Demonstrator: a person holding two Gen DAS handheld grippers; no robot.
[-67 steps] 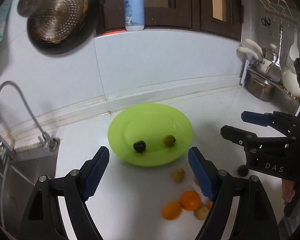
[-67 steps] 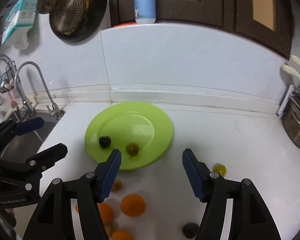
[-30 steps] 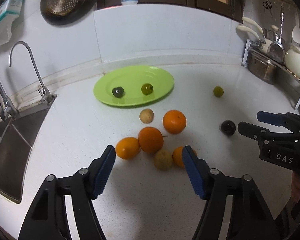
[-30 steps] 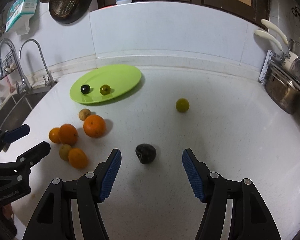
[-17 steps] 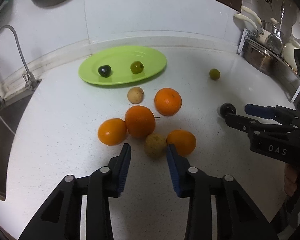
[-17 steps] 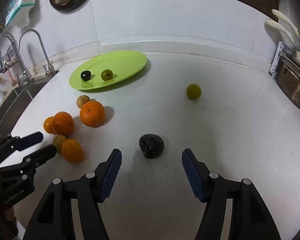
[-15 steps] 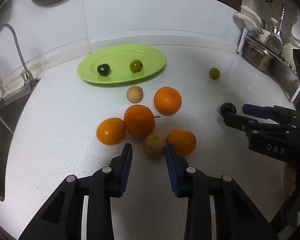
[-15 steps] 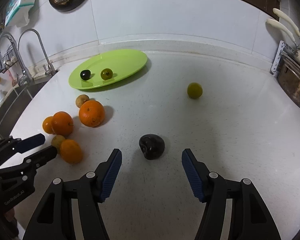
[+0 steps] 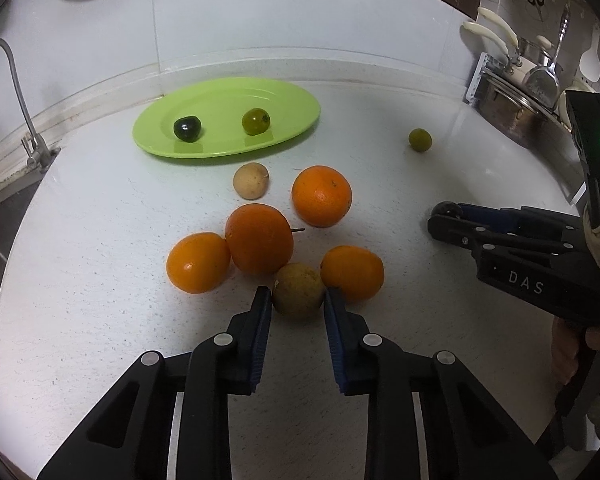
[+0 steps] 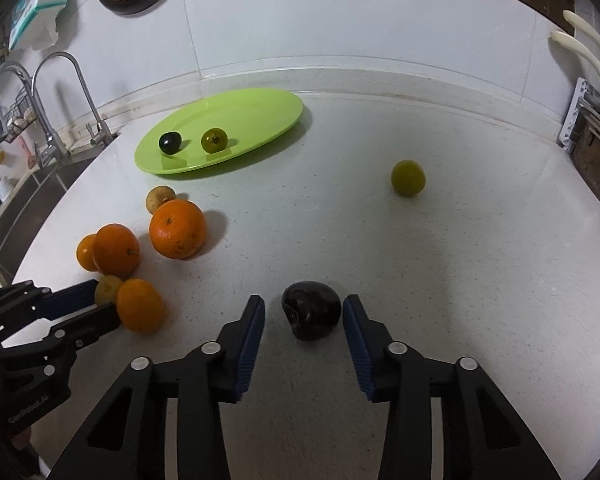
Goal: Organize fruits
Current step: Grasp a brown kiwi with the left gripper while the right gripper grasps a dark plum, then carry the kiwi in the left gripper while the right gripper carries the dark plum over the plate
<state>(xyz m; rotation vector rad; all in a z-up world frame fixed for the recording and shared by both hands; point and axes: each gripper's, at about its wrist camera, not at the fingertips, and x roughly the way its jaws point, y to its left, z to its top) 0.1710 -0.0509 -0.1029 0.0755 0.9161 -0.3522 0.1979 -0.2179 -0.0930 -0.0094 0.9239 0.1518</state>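
Note:
My left gripper [image 9: 296, 298] has its jaws on both sides of a small yellow-brown fruit [image 9: 298, 288] on the white counter; whether the pads touch it is unclear. Several oranges [image 9: 259, 238] crowd around it. My right gripper [image 10: 303, 312] is open, its jaws either side of a dark fruit [image 10: 311, 315] with gaps. A green plate [image 9: 288, 100] at the back holds a dark fruit [image 9: 187, 128] and a green fruit [image 9: 255, 121]. A green fruit [image 10: 407, 178] lies alone at the right.
A sink and tap [image 10: 80, 80] lie at the left edge of the counter. A dish rack with pots [image 9: 520, 96] stands at the right. A second brown fruit [image 9: 251, 180] lies just in front of the plate.
Both grippers moved down and forward over the counter. My left jaws narrowed around the yellow-brown fruit. My right jaws narrowed somewhat around the dark fruit.

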